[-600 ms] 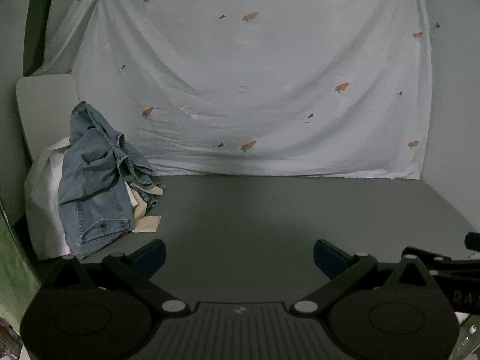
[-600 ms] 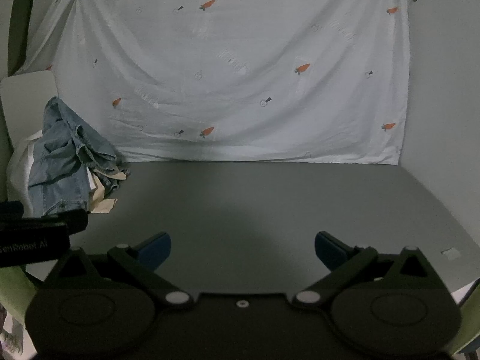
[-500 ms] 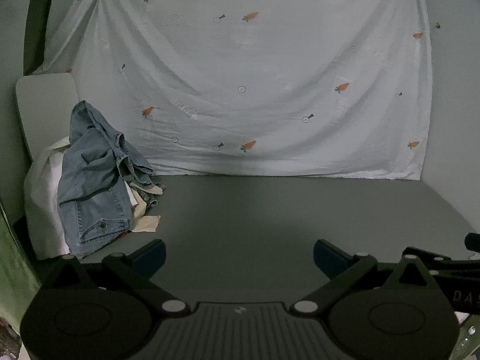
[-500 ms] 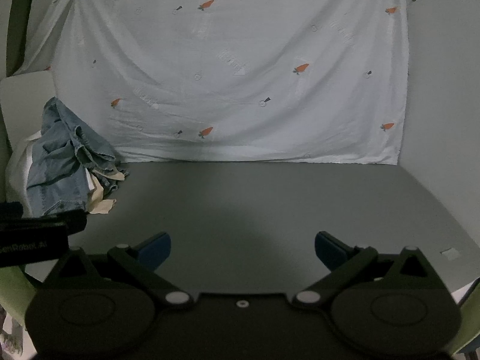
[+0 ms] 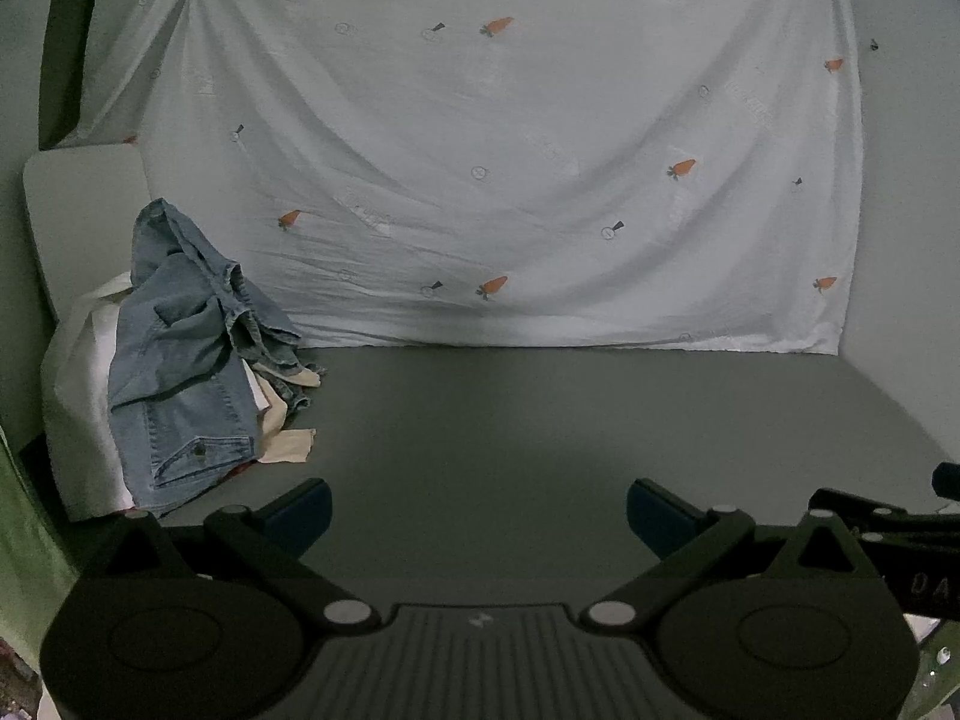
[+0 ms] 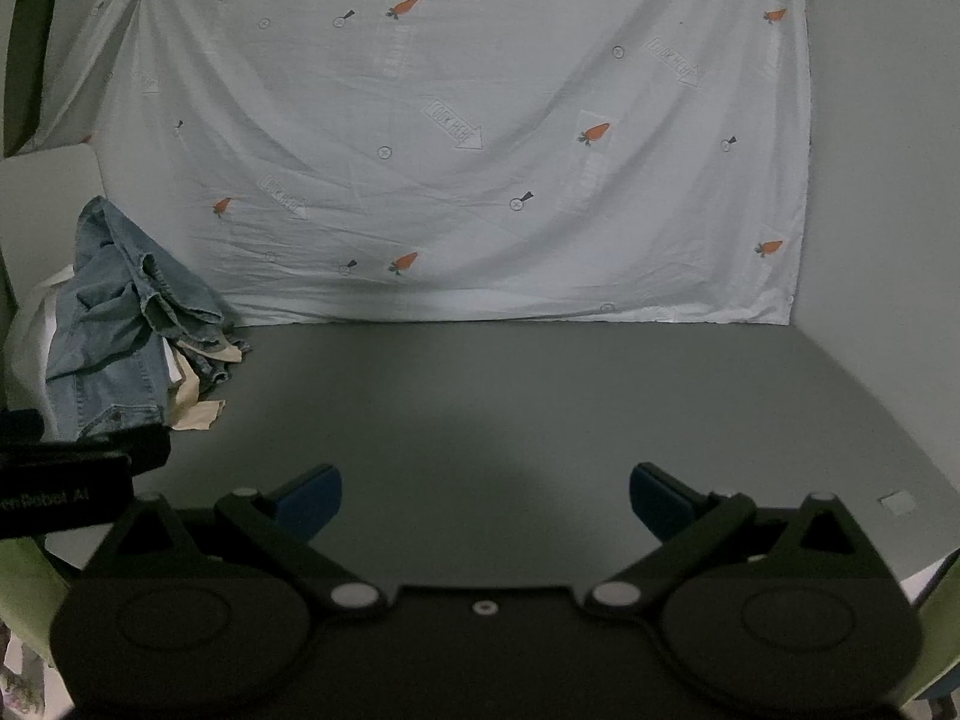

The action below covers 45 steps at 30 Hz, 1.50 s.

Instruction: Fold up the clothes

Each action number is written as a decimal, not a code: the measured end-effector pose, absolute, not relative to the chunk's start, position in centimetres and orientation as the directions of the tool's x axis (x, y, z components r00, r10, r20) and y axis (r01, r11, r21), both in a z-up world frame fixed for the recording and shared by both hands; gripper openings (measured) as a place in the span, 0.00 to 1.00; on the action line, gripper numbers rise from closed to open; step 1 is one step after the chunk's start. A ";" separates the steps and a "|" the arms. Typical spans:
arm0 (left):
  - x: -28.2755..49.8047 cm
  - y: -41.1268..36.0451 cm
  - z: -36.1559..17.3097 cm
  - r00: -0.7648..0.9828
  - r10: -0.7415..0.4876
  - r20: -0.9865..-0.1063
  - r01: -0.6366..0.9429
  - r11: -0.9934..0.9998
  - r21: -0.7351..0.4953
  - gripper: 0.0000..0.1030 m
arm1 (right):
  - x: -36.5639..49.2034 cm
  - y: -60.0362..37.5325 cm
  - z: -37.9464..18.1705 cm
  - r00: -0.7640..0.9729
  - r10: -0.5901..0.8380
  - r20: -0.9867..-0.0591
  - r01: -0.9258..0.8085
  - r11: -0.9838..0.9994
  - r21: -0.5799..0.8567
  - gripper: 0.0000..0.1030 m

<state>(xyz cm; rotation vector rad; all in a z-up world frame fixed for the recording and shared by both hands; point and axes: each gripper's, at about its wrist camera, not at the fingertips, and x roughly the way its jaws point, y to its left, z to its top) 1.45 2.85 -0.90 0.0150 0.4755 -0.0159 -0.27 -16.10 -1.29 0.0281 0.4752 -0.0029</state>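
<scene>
**Clothes untouched; both grippers empty**

The left gripper [image 5: 479,510] and right gripper [image 6: 485,495] hang with jaws spread wide over the grey tabletop [image 5: 540,420]. The crumpled blue denim garment [image 5: 180,372] heaps at far left on white and cream cloths [image 5: 288,444]. Denim judged soft, fairly heavy; take the lower hem. Lower layers hidden, type indistinct.

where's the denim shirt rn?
Both views show the denim shirt heaped at the table's far left, on top of white and cream clothes, just left of the carrot-print sheet. Neither claw touches it.
</scene>
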 end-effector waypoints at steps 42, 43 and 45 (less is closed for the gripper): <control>3.3 1.0 -0.9 0.882 -0.004 -0.472 0.024 0.999 0.036 1.00 | 1.9 -16.9 -1.0 0.883 -0.018 -0.469 0.030 0.999 0.018 1.00; 3.3 0.9 -0.9 0.881 -0.003 -0.473 0.024 0.999 0.038 1.00 | 2.0 -16.9 -1.1 0.882 -0.017 -0.470 0.031 0.999 0.021 1.00; 3.4 0.9 -1.1 0.878 -0.001 -0.479 0.021 0.999 0.036 1.00 | 2.2 -16.8 -1.2 0.881 -0.022 -0.473 0.037 0.999 0.023 1.00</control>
